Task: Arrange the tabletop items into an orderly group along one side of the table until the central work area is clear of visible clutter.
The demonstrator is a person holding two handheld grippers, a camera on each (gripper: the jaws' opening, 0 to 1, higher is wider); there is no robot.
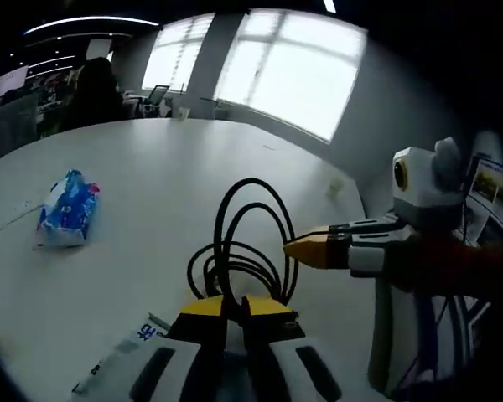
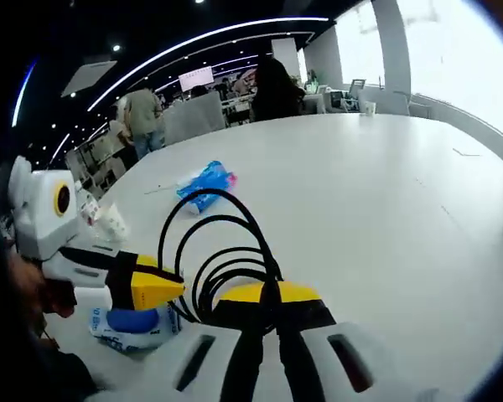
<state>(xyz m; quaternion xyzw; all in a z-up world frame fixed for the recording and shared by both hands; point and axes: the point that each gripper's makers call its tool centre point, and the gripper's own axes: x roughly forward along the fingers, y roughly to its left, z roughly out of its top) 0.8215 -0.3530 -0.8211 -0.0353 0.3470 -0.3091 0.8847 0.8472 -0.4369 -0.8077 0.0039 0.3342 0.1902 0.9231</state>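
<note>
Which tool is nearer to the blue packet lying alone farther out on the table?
Left. The left tool holds the black cable with the blue packet off to its side; the right tool meets the cable from the opposite side, farther away.

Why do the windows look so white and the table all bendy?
In the left gripper view the big windows are overexposed, glaring white. In the right gripper view the fisheye lens bows the white table edge and the ceiling light strips, and the background looks soft.
</note>
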